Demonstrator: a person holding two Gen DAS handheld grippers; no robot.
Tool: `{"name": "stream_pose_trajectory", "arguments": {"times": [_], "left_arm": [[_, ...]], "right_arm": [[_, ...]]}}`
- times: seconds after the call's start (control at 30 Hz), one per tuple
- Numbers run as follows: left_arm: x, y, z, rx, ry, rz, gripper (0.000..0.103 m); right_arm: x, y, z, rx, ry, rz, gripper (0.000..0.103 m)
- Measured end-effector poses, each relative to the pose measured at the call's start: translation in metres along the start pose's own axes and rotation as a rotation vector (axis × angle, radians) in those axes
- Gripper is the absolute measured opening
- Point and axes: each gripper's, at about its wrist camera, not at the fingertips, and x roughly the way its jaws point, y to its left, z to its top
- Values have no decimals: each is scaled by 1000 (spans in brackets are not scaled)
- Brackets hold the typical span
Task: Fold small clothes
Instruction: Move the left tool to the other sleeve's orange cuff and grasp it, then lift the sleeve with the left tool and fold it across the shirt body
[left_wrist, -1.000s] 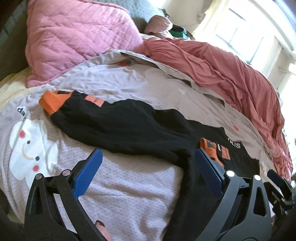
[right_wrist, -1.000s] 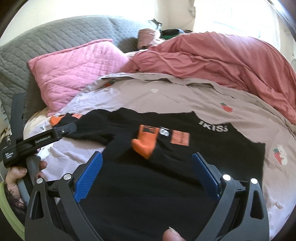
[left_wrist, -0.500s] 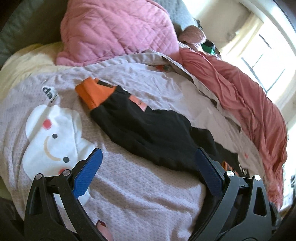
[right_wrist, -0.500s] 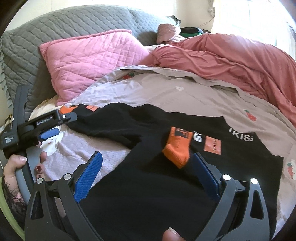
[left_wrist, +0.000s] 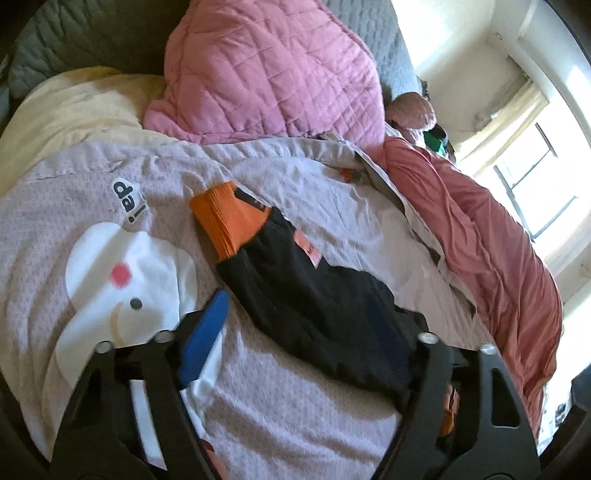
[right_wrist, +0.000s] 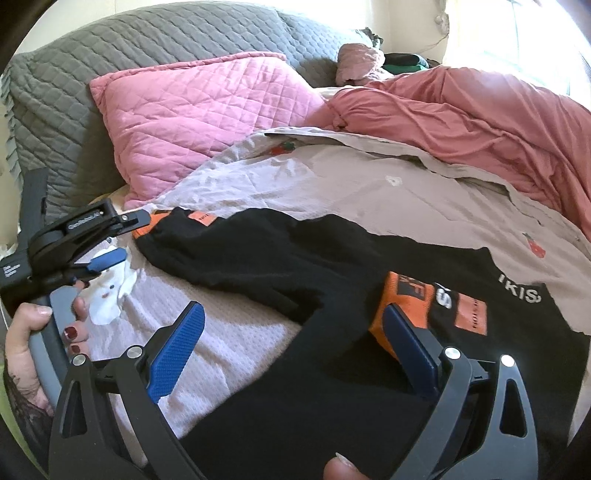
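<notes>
Two claws are hanging over the bed, both released and gripping nothing. Left gripper (left_wrist: 299, 332) is straddling the outstretched sleeve (left_wrist: 295, 280) of the black sweatshirt (right_wrist: 332, 387), with its orange cuff (left_wrist: 231, 221) lying beyond the fingertips on the lilac blanket (left_wrist: 288, 417). Right gripper (right_wrist: 295, 347) is hovering above the garment's body, its far finger just beside the second orange cuff (right_wrist: 406, 299), folded across the chest. Pink pillow (right_wrist: 199, 118) and salmon duvet (right_wrist: 480, 122) are lying further back
</notes>
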Motion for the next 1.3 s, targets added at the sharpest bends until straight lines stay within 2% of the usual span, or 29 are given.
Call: {"name": "stream_pose_trajectory", "arguments": {"times": [0.07,0.1,0.33,0.4,0.5,0.53,0.57,0.63,0.7,0.8,0.93,1.1,1.17,1.3], "left_arm": [[9,7,6,-31,16,5,43],[12,10,8,-43,22,5,41],[35,20,26,-84,21,-1,41],[41,19,29,-73,19,7,41],[47,11,33,-12,-2,63,40],[52,11,34,4,3,85,32],[55,12,34,9,5,107,19],[58,17,35,6,12,150,5],[56,24,36,-28,14,140,1],[49,32,35,-58,18,97,1],[34,50,32,-155,21,0,5],[41,54,32,-184,41,-9,7],[43,51,33,-187,37,-21,18],[35,46,31,-181,37,-52,31]], "right_arm": [[3,2,0,14,1,15,96],[4,2,-1,20,3,20,96],[14,-3,-11,66,36,34,96],[14,-7,-13,86,37,33,96],[11,-14,-15,115,29,29,96],[8,-17,-17,130,25,26,96],[7,-19,-18,140,24,24,96],[5,-24,-19,160,25,24,96],[2,-28,-23,174,24,20,96],[0,-34,-25,195,26,16,96],[-6,-45,-29,229,25,13,96],[-9,-50,-31,257,25,22,96],[-10,-48,-31,256,23,26,96],[-14,-47,-31,258,18,42,96]]}}
